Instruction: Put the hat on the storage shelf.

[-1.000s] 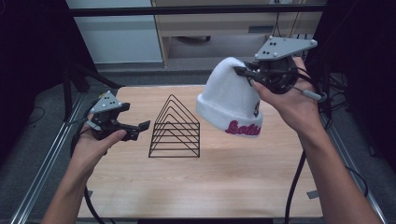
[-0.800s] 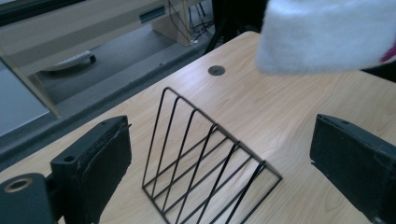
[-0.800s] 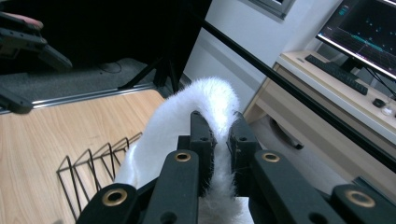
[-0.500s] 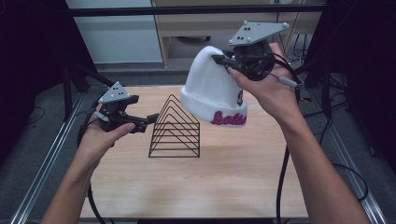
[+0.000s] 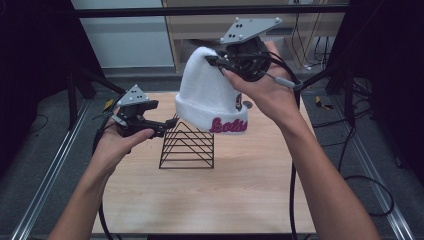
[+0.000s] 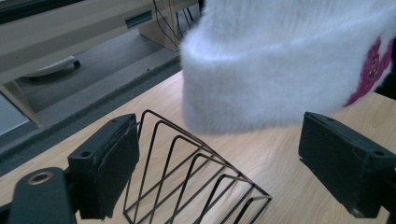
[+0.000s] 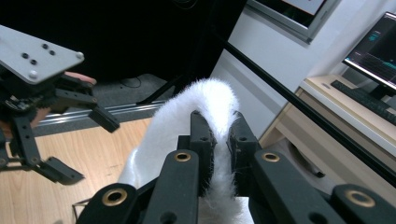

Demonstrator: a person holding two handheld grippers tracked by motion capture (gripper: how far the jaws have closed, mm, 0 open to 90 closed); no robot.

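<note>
Right gripper (image 5: 216,62) pinching a white beanie (image 5: 210,100) by its crown — aloft above the wire rack (image 5: 187,147).

Its jaws are clenched on the fuzzy crown, and the beanie hangs clear of the desk (image 5: 240,200), cuff lowest, above the rack standing left of the desk's middle. The left gripper (image 5: 162,123) waits with jaws spread wide, grasping nothing, just left of the rack's peak. I judge the risk to be the soft knit slipping from so small a pinch, or the cuff snagging on the rack's wires and dragging the light rack along.
</note>
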